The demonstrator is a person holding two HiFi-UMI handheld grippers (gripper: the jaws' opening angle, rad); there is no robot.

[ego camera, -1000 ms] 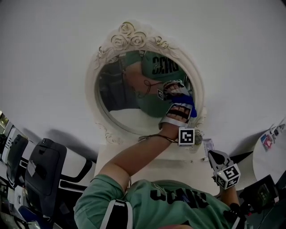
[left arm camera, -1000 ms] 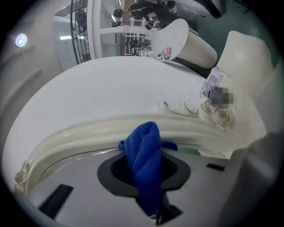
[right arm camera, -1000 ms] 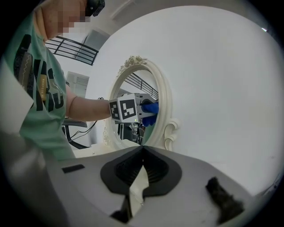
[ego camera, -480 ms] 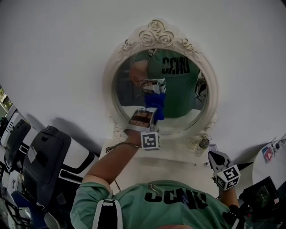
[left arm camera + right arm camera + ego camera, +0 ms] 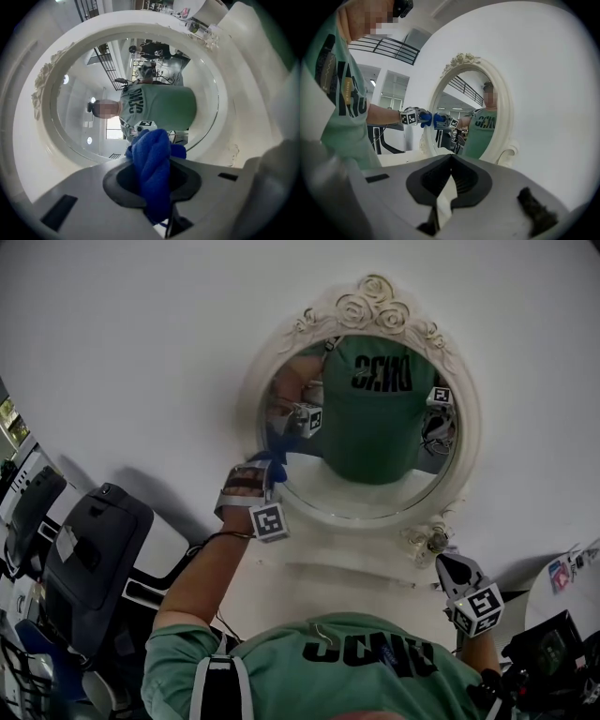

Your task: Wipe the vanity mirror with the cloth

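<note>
Wiping stroke at the mirror's margin. The left gripper (image 5: 262,472) has its jaws clamped on a bunched, deep-blue terry cloth (image 5: 151,157), whose free wad bulges out past the tips so that fabric, not the jaws, meets the glass. The cloth is pressed against the oval vanity mirror (image 5: 370,442) at about 9 o'clock on the pane, just inside the cream frame with carved roses (image 5: 375,294). In the right gripper view the cloth and its reflection touch, which indicates contact. The gripper points straight at the pane, probably to keep the pressure even. The right gripper (image 5: 449,187), jaws together on nothing, is parked low at about 5 o'clock from the mirror, over the white vanity top (image 5: 356,587) and apart from the frame, presumably to stay out of the sweep. No container can be read. A small object (image 5: 433,540) at the frame's foot, near 5 o'clock, is too small to identify.
</note>
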